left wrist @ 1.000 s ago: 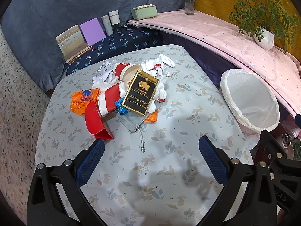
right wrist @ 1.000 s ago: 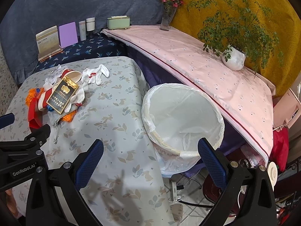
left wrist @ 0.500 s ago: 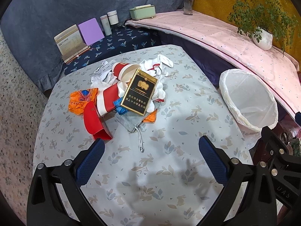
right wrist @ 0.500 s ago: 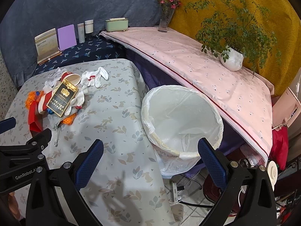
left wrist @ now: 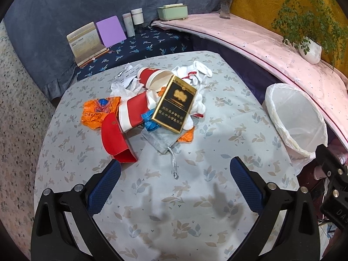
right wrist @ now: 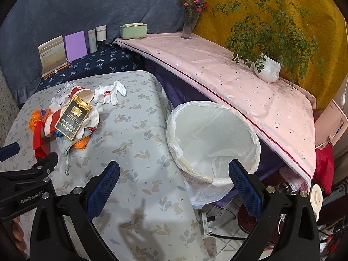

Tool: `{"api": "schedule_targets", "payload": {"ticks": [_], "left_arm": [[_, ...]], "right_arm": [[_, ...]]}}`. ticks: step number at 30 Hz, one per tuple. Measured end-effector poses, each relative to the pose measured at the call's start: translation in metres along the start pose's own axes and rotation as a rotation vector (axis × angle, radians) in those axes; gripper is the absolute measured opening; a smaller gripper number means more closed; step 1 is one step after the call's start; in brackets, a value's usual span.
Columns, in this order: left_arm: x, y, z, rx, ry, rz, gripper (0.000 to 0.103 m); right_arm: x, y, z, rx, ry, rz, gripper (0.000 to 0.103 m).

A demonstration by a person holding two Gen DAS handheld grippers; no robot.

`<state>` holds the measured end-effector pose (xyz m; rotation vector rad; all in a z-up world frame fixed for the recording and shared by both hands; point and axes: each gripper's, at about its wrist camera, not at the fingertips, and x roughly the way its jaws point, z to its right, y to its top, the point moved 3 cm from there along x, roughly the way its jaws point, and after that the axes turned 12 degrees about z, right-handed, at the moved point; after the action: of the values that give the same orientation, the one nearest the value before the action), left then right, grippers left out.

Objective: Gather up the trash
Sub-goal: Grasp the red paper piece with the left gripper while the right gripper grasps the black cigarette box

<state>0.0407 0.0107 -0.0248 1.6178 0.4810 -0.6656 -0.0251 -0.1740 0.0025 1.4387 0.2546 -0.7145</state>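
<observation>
On the desk [left wrist: 217, 206] sits a messy trash pile [left wrist: 152, 111], with the black box [left wrist: 175, 104] on top and the lined bin [right wrist: 214, 139] just beside the desk edge. Both the left hand-held gripper [left wrist: 174, 180] and the right hand-held gripper [right wrist: 174, 180] are wide apart and hold nothing. I think the box could slide off if the pile gets bumped, and what lies under it is hidden.

Worktop [left wrist: 217, 195]: trash pile [left wrist: 152, 106] at frame centre, box [left wrist: 174, 104] on top; lined bin [left wrist: 298, 121] beside worktop's right edge.
</observation>
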Motion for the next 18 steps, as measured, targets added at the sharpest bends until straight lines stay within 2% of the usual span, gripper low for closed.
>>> {"api": "schedule_targets", "payload": {"ticks": [8,14,18], "left_arm": [[0.028,0.002,-0.042,-0.031,0.062,0.012,0.096],[0.066,-0.012,-0.072,-0.008,0.124,-0.068,0.096],[0.078,-0.014,-0.085,0.001,0.163,-0.080,0.096]], "right_arm": [[0.010,0.004,-0.016,0.000,-0.004,0.001,0.096],[0.017,0.001,-0.023,0.056,-0.010,-0.013,0.096],[0.023,-0.008,-0.031,0.086,0.011,-0.050,0.096]]}}
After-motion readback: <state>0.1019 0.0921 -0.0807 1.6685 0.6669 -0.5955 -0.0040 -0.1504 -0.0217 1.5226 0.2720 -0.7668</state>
